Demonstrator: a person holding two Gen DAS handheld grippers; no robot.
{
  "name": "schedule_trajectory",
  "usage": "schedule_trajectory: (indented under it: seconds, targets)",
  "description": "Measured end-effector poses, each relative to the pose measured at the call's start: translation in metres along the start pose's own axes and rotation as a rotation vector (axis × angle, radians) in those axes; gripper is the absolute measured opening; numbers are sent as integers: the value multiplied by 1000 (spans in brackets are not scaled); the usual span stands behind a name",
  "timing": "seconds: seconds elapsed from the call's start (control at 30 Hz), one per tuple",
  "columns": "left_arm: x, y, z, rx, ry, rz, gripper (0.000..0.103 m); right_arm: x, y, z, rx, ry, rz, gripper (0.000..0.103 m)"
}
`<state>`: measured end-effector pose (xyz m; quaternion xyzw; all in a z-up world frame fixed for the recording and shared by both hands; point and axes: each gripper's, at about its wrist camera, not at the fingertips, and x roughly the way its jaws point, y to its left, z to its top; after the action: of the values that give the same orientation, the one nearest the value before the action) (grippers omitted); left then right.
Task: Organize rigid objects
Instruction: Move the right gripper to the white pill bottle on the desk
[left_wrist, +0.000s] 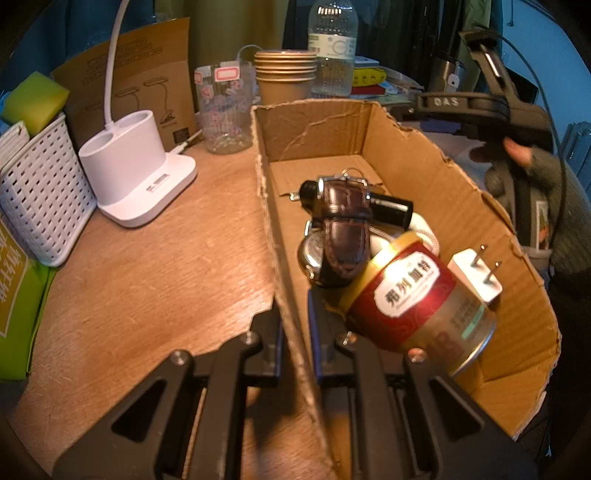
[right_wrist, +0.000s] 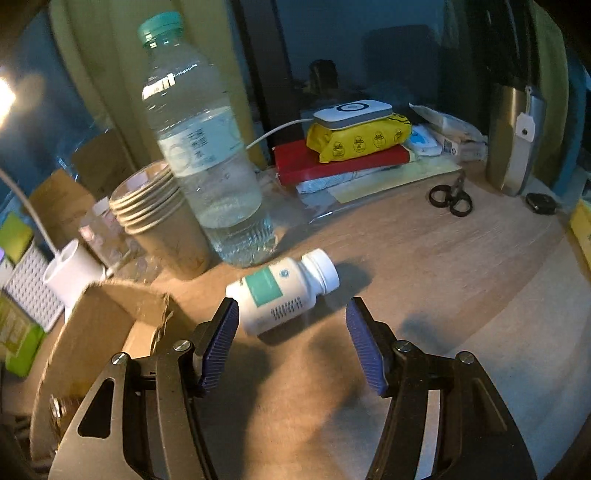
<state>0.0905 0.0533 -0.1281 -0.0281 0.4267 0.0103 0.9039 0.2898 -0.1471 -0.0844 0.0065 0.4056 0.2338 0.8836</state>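
My left gripper (left_wrist: 295, 332) is shut on the left wall of an open cardboard box (left_wrist: 424, 177), one finger outside and one inside. In the box lie a brown-strapped watch (left_wrist: 343, 229), a small black bottle (left_wrist: 391, 208), a red and gold tin (left_wrist: 417, 295) and a white plug adapter (left_wrist: 476, 277). My right gripper (right_wrist: 291, 306) stands open just above the table. A white pill bottle (right_wrist: 284, 291) with a teal label lies on its side right ahead of the blue pads (right_wrist: 364, 343), which do not touch it. The box corner (right_wrist: 122, 295) shows at the left.
A water bottle (right_wrist: 207, 147), stacked paper cups (right_wrist: 159, 218) and a glass (left_wrist: 225, 107) stand behind the box. A white lamp base (left_wrist: 136, 173) and a white basket (left_wrist: 40, 199) are to its left. Scissors (right_wrist: 450, 195), a steel flask (right_wrist: 517, 140) and stacked books (right_wrist: 332, 162) sit at the back right.
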Motion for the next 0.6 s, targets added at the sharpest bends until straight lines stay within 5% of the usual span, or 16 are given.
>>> schedule_trajectory:
  seconds: [0.6]
  targets:
    - [0, 0, 0, -1, 0, 0, 13, 34, 0, 17, 62, 34, -20, 67]
